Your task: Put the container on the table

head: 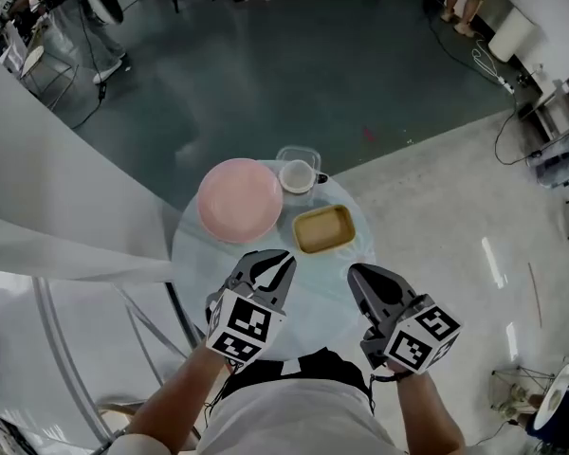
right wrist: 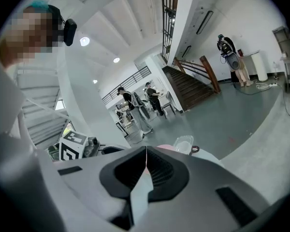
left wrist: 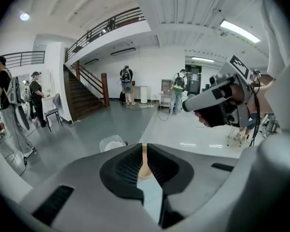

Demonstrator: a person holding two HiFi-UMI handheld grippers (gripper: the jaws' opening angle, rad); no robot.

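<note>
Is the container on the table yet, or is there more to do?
Looks done: the tan container sits on the round table beside the pink bowl. Nothing is in hand: the left hand-held gripper and right hand-held gripper are empty. Nothing seems left.

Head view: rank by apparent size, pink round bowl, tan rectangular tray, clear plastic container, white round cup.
1. pink round bowl, clearly largest
2. tan rectangular tray
3. clear plastic container and white round cup: they look alike and overlap, so no ranking between them

All sit on one table, so nearness barely skews this.
</note>
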